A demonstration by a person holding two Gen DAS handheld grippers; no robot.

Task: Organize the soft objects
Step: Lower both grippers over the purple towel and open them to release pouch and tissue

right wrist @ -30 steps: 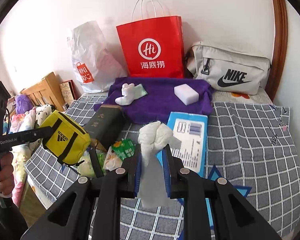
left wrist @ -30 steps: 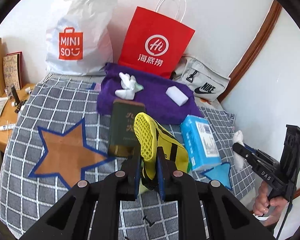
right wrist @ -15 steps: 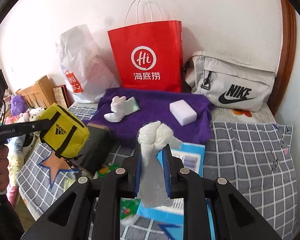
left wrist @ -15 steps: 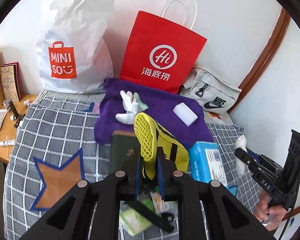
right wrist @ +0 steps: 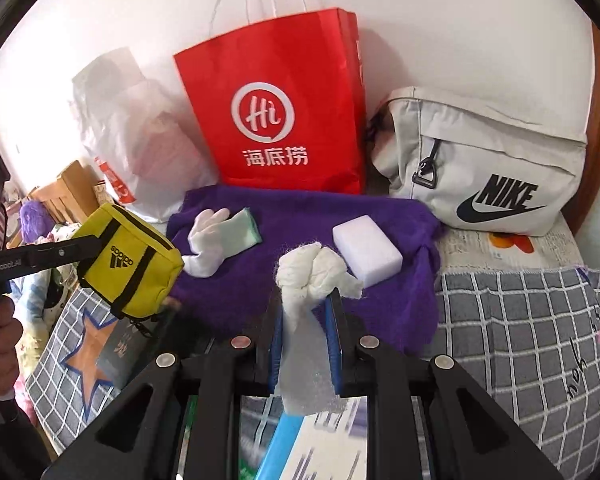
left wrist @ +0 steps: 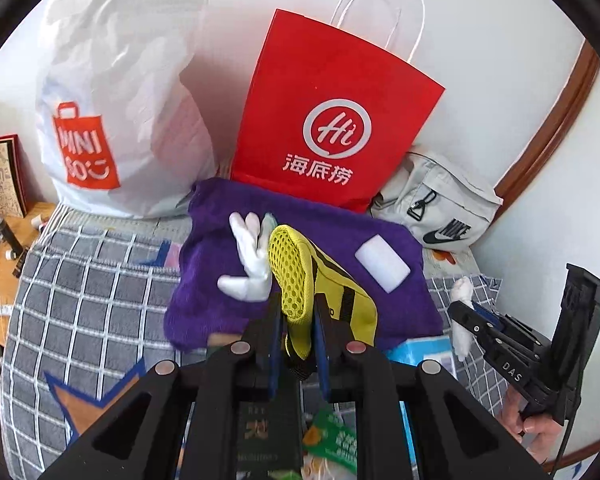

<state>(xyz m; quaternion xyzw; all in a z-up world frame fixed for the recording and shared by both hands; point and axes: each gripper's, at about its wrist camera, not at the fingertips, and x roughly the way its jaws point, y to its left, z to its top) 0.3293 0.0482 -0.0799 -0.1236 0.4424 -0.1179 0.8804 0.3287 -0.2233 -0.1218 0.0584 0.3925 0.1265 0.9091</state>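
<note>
Yellow pouch (left wrist: 320, 276) is clamped in the left hand-held gripper (left wrist: 296, 332), held above the near edge of the purple towel (left wrist: 204, 280). White rag (right wrist: 312, 276) is pinched in the right hand-held gripper (right wrist: 306, 332), also over the towel, just in front of the white sponge (right wrist: 368, 250). A white glove (right wrist: 206, 240) lies on the towel.

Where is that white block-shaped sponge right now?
In the right wrist view, the white sponge lies on the purple towel, right of the white glove and in front of the red paper bag.
</note>
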